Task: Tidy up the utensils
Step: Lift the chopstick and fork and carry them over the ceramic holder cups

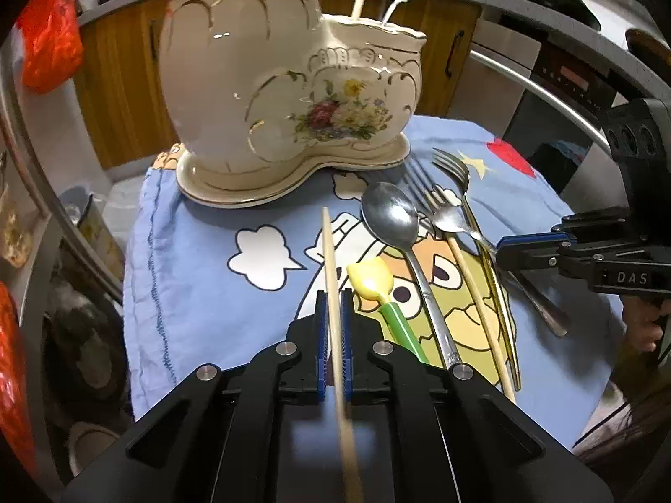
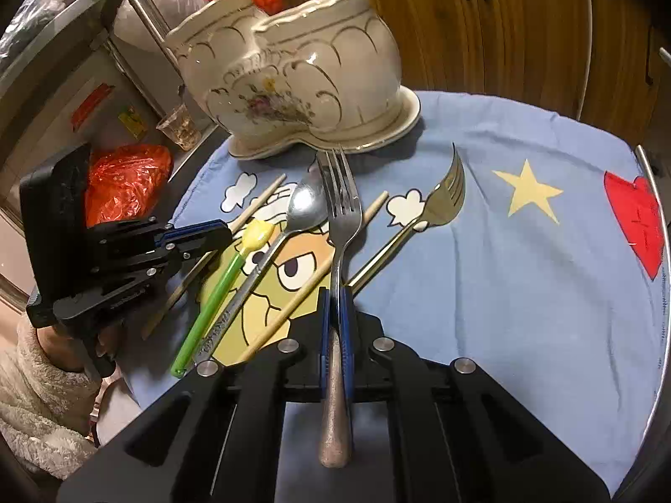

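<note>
A cream ceramic utensil holder (image 1: 289,92) with floral print stands at the table's far side; it also shows in the right wrist view (image 2: 302,79). A chopstick and a white utensil stick up from it. My left gripper (image 1: 334,297) is shut on a wooden chopstick (image 1: 329,260). My right gripper (image 2: 334,297) is shut on a steel fork (image 2: 340,209) by its handle. On the cloth lie a steel spoon (image 1: 392,218), a yellow-green spoon (image 1: 373,283), a second chopstick (image 1: 474,289) and a gold fork (image 2: 444,197).
A blue cartoon cloth (image 2: 524,260) covers the round table. Red plastic bags (image 2: 126,184) and a steel rack stand at the left. Wooden cabinets (image 1: 121,84) and an oven (image 1: 566,79) lie behind the table. A plastic cup (image 2: 180,125) sits beside the holder.
</note>
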Motion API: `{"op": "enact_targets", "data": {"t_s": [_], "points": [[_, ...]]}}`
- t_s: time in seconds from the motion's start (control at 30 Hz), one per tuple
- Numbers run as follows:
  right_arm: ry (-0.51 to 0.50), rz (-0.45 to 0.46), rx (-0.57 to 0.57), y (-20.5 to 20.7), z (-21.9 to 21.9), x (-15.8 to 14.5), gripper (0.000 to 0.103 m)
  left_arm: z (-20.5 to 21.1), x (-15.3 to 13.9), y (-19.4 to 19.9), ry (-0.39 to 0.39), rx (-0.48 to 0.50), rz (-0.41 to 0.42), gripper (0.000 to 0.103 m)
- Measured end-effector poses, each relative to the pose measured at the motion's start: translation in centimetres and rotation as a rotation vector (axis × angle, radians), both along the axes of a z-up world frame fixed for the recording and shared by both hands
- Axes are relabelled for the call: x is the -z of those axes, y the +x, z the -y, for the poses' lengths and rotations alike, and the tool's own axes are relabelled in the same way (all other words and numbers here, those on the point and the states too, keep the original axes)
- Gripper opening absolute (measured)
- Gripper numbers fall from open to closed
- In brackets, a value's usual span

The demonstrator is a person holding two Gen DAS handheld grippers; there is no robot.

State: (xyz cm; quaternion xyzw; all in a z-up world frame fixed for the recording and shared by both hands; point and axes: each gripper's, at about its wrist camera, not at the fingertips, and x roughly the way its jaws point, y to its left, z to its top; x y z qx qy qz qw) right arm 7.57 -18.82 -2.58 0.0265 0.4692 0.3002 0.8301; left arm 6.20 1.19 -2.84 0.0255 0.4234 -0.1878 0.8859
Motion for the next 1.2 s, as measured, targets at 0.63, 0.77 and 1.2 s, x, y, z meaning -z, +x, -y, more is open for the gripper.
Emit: {"op": "enact_targets", "data": {"t_s": [0.63, 0.77, 1.2], "points": [[0.147, 0.14, -0.006, -2.0, 1.8, -4.7, 0.003, -2.8, -6.5, -4.3, -0.137, 0.049, 0.156, 0.006], [0.152, 0.202, -0.016, -1.9, 1.5, -6.1, 0.003, -2.9, -8.7, -4.4, -0.15, 0.055, 0.232, 0.006], [0.184, 0.219, -0.015, -1.3, 1.4, -6.3, 0.002, -2.8, -9.8, -3.3, -0.177, 0.058, 0.269, 0.006]]}}
